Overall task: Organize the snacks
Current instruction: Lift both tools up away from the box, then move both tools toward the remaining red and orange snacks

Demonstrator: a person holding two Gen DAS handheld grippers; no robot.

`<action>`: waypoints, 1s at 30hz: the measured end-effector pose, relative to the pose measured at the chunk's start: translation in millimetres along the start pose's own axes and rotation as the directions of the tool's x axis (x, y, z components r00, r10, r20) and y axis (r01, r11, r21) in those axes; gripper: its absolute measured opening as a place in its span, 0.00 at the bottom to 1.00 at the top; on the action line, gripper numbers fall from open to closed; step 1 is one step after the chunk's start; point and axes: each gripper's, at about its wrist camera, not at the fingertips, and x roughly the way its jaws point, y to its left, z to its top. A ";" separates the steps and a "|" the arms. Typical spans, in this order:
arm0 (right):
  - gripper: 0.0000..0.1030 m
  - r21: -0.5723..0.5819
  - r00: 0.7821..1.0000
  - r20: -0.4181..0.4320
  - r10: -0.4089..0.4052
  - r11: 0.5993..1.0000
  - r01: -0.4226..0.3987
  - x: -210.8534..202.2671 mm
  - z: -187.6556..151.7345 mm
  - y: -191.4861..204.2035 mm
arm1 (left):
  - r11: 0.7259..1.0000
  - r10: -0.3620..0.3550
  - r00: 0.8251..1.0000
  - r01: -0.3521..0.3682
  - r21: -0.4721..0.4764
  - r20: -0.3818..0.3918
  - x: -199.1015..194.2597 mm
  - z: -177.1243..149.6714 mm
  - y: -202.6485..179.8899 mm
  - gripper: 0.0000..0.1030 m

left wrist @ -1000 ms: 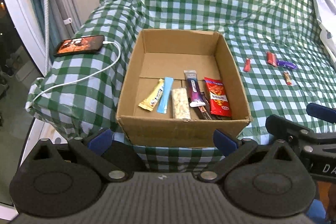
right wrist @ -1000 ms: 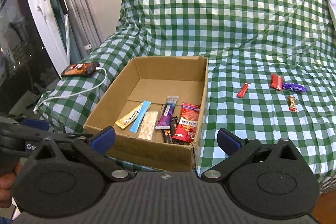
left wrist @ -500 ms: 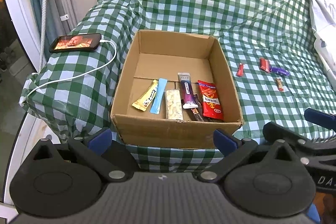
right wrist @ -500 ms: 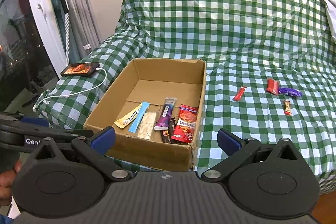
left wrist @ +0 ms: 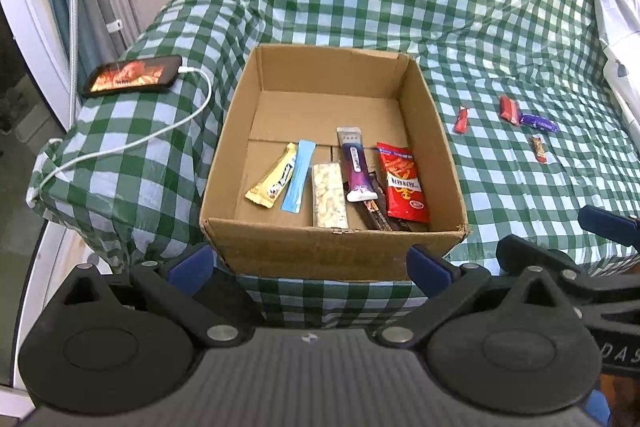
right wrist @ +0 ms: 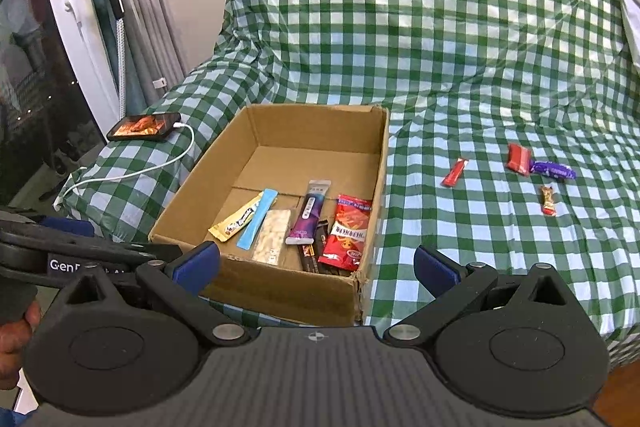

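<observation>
1. A brown cardboard box [right wrist: 280,195] sits on a bed under a green checked cover [right wrist: 440,47].
2. Six or so snacks lie side by side at the near end of the box. I can see a yellow bar [right wrist: 234,219], a blue stick [right wrist: 257,219], a pale nut bar [right wrist: 274,235], a purple packet [right wrist: 309,213] and a red bag [right wrist: 347,231].
3. A dark bar is tucked between the purple packet and the red bag. It is half hidden, so I cannot say what it is.
4. Four little snacks are not in the box yet. They lie on the cover, out to the right of it.
5. The red stick [right wrist: 455,172] is the nearest one to the box. Its long side slants, pointing away and a bit to the right.
6. Farther right are a red wrapper [right wrist: 519,158] touching a purple wrapper [right wrist: 554,170], and a small brown candy [right wrist: 548,201] just in front of them.
7. The left tongs [left wrist: 308,263] are spread wide and hold nothing. They hang at the near edge of the box.
8. The right tongs [right wrist: 316,263] are spread wide too, and hold nothing. They point at the box's near right corner.
9. All four loose snacks lie ahead and to the right of both tongs, well apart from them. I think the right tongs are the nearer ones.
10. To pick up the red stick, the tongs would best close across its thin side.
</observation>
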 end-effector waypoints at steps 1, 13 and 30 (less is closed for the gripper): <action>0.99 0.000 1.000 -0.002 0.003 1.000 -0.003 1.5 -0.3 -0.6 | 1.000 0.001 1.000 -0.001 -0.002 -0.011 3.1 1.4 -0.3 1.00; 0.99 0.095 1.000 -0.012 -0.002 0.995 0.003 10.0 1.8 -33.2 | 0.998 0.001 0.998 0.003 0.069 -0.056 21.7 17.0 -33.0 1.00; 0.99 0.224 0.999 -0.016 -0.051 0.973 0.054 19.6 6.6 -102.4 | 0.984 -0.031 0.996 0.046 0.172 -0.088 53.8 58.5 -103.1 1.00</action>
